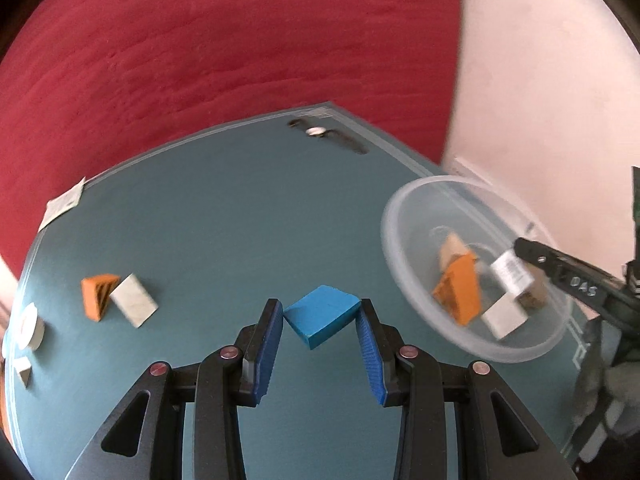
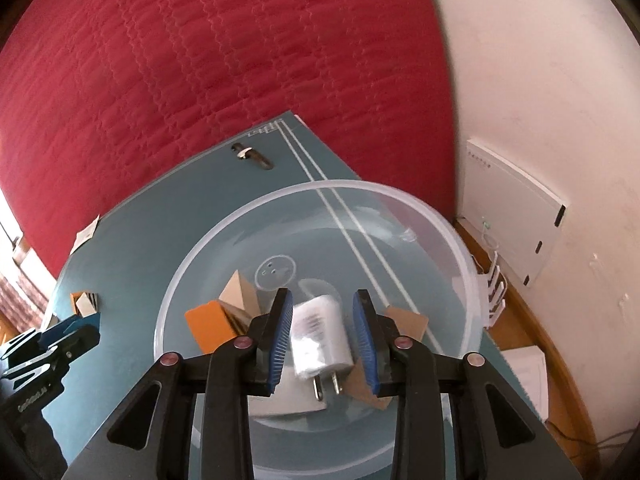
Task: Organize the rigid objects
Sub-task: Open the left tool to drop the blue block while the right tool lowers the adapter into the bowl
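My left gripper (image 1: 322, 316) is shut on a blue block (image 1: 320, 312), its pads pressing two opposite corners above the teal table (image 1: 224, 216). To the right stands a clear plastic bowl (image 1: 400, 208) (image 2: 320, 188) holding an orange wedge (image 1: 460, 292) (image 2: 208, 324), a tan block (image 1: 452, 248) (image 2: 240, 292), a white block (image 1: 504, 316) and a brown card piece (image 2: 408, 320). My right gripper (image 2: 322, 332) (image 1: 516, 256) hangs over the bowl. A white plug adapter (image 2: 320, 340) (image 1: 512, 276) sits blurred and tilted between its fingers, with a thin gap at each pad.
Left on the table lie an orange striped wedge (image 1: 98, 296), a white block (image 1: 134, 300), a white roll (image 1: 30, 326) and a small pale wedge (image 1: 24, 372). A dark pen-like thing (image 1: 328, 134) lies at the far edge. Red bedding (image 1: 240, 40) and a white wall (image 1: 540, 80) rise behind.
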`<control>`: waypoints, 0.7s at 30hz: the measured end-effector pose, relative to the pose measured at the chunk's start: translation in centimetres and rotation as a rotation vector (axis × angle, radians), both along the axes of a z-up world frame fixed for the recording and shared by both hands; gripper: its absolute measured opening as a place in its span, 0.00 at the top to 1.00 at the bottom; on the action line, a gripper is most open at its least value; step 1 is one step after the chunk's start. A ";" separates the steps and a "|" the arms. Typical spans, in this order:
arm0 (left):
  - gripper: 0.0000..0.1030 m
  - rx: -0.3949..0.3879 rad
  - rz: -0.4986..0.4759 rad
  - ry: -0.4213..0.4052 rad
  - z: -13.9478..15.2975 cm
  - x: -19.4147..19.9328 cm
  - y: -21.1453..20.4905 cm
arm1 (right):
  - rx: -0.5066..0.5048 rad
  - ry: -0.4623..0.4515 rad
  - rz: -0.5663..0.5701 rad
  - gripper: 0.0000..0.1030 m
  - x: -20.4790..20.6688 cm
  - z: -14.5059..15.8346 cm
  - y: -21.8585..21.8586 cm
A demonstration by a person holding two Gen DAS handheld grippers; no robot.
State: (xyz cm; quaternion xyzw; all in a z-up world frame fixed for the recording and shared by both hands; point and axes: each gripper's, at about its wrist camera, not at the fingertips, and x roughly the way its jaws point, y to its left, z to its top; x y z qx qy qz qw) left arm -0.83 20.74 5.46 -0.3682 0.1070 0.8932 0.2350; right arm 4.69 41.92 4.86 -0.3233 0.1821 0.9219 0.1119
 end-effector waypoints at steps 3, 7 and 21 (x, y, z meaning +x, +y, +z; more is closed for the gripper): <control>0.61 0.014 -0.044 -0.003 0.3 0.4 1.4 | 0.008 0.008 -0.009 0.68 0.2 0.0 0.1; 0.61 0.036 -0.099 -0.030 0.4 0.9 2.9 | 0.007 0.012 -0.015 0.68 0.3 0.0 0.1; 0.61 0.070 -0.205 -0.069 -0.3 1.5 6.7 | 0.005 0.012 -0.022 0.68 0.4 -0.2 0.3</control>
